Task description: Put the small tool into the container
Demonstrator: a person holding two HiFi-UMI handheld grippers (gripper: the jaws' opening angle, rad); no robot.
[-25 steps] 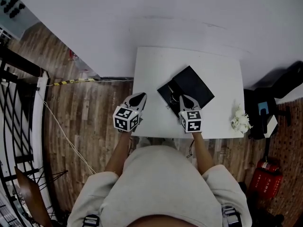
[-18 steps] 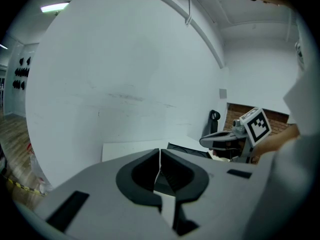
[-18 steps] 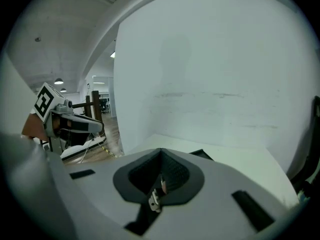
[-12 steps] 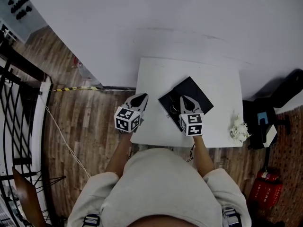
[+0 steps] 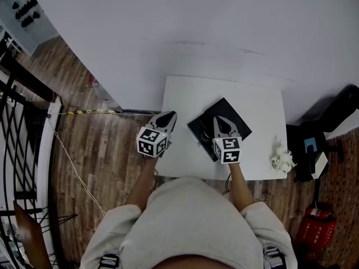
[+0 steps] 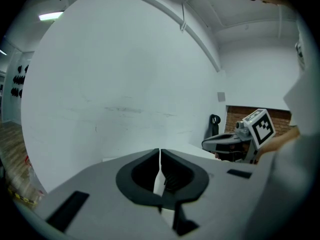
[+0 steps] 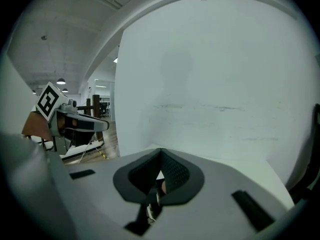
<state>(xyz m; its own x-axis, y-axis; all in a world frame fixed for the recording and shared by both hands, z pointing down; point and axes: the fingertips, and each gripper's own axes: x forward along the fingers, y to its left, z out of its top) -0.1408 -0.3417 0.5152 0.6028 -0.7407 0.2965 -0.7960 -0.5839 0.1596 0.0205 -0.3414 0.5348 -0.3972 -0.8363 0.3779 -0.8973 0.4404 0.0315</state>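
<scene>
A flat black container [image 5: 227, 112] lies at an angle on the white table [image 5: 188, 97]. My right gripper [image 5: 217, 118] hovers over the container's near half with its jaws shut [image 7: 160, 153]. A small brownish bit shows through the gap behind its tips; I cannot tell what it is. My left gripper [image 5: 170, 115] hangs over the table's left edge, shut with nothing between its jaws [image 6: 159, 153]. No small tool is clearly visible in the head view. Each gripper view shows the other gripper: the right one [image 6: 205, 144] and the left one [image 7: 107, 126].
A white crumpled bunch [image 5: 282, 157] sits at the table's right front corner. A white wall rises right behind the table. Wooden floor and a cable [image 5: 73, 164] lie to the left; dark gear [image 5: 314, 147] and a red extinguisher [image 5: 312, 220] stand to the right.
Both grippers have lifted a little above the table and stayed shut. The head view has shifted, so the table sits slightly lower and smaller in the picture.
</scene>
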